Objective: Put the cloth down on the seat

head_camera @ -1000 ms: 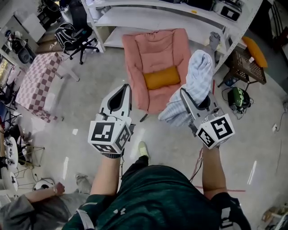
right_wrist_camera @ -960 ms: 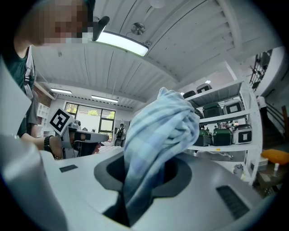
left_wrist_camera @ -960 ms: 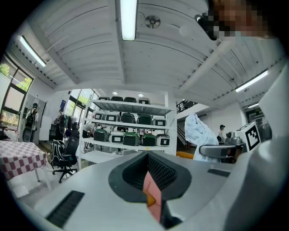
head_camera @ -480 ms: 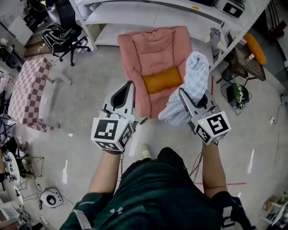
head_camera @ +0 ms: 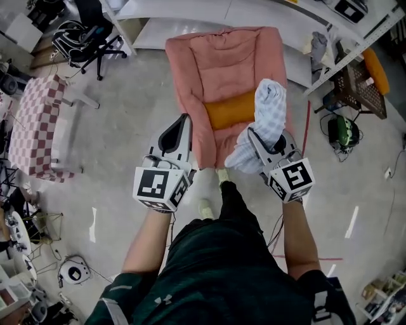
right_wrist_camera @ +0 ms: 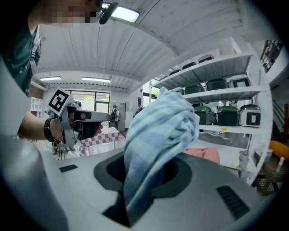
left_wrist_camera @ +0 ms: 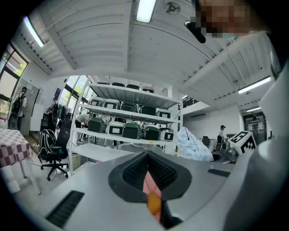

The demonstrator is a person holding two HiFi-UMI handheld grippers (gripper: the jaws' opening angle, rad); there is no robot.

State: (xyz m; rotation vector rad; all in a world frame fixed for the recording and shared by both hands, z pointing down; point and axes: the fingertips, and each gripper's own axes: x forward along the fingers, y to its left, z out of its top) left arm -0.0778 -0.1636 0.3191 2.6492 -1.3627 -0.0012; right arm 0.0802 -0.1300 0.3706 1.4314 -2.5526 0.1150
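Left gripper [head_camera: 184,122] is pointing out level with nothing in it, fingers pressed together; it is probably idle for this step.

Right gripper [head_camera: 256,137] is pinching the blue checked cloth [head_camera: 269,109] low down, so the bunched bulk is standing up above the fingers and sagging to one side. The cloth is in the air, touching nothing else.

From above, the cloth is showing over the right side of the pink seat [head_camera: 216,66], which looks like the spot intended for letting go.

An orange cushion [head_camera: 229,112] is lying across the seat beside the cloth.

White shelf [head_camera: 190,9] is standing behind.
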